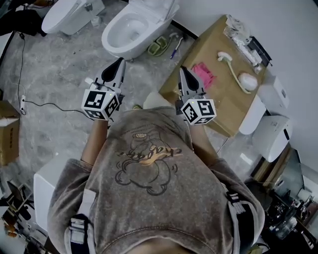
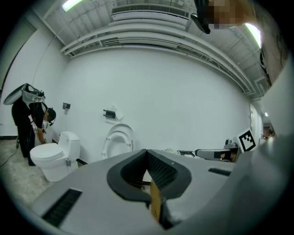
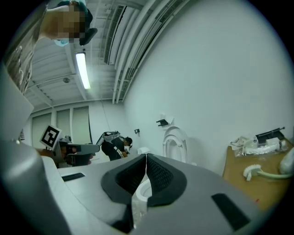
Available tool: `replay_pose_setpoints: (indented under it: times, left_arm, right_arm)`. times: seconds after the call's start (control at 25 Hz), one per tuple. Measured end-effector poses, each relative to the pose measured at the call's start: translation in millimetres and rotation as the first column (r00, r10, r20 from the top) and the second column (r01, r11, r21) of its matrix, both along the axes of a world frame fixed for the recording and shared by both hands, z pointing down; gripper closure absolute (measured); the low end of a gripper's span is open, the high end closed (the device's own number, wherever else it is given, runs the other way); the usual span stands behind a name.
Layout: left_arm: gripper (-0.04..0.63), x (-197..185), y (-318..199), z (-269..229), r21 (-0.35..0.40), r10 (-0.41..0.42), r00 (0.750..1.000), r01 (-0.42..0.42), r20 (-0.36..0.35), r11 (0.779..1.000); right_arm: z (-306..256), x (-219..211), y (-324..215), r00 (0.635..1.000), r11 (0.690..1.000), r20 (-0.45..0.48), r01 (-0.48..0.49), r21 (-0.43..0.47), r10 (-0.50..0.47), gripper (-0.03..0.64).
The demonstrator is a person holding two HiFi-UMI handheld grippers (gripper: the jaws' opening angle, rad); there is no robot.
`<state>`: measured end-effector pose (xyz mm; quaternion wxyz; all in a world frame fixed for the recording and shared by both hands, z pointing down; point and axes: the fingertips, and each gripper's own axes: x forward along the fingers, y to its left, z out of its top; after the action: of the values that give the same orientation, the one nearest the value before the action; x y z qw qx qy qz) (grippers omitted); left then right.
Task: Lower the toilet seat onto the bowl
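The white toilet [image 1: 130, 29] stands on the floor ahead of me, its bowl uncovered. Its seat [image 1: 168, 11] is up, leaning back toward the wall. The left gripper view shows the raised seat [image 2: 118, 139] as an upright oval, and the right gripper view shows the seat [image 3: 176, 143] above the bowl rim [image 3: 143, 189]. My left gripper [image 1: 120, 61] [image 2: 147, 152] is shut and empty, held well short of the bowl. My right gripper [image 1: 182, 69] [image 3: 146, 156] is also shut on nothing, level with the left one and pointing at the toilet.
A second toilet [image 1: 67, 15] [image 2: 53, 155] stands to the left, lid down. A wooden table [image 1: 218, 99] at the right holds a toilet brush [image 1: 231, 67], a pink cloth [image 1: 203, 74] and bags. A cable [image 1: 30, 101] trails over the floor at left. A person [image 2: 27, 117] stoops at the far left.
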<state>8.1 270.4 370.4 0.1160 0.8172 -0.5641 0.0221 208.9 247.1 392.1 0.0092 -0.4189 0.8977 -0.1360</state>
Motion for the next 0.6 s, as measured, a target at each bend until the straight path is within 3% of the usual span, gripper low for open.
replay_pose_setpoints:
  times: [0.32,0.6]
  left_arm:
    - [0.586,-12,-48,3,0.026,0.034,0.999,-0.034,-0.014,0.999]
    - [0.586,-31,-132,-5,0.047,0.033,0.999,-0.033,-0.004,0.998]
  right_arm:
    - [12,-24,-39,0.999,1.0,-0.044,0.008,-0.002,-0.008,0.589]
    - [12,-51,-124,0.999,1.0,-0.016,0.028,-0.004,-0.028,0.589]
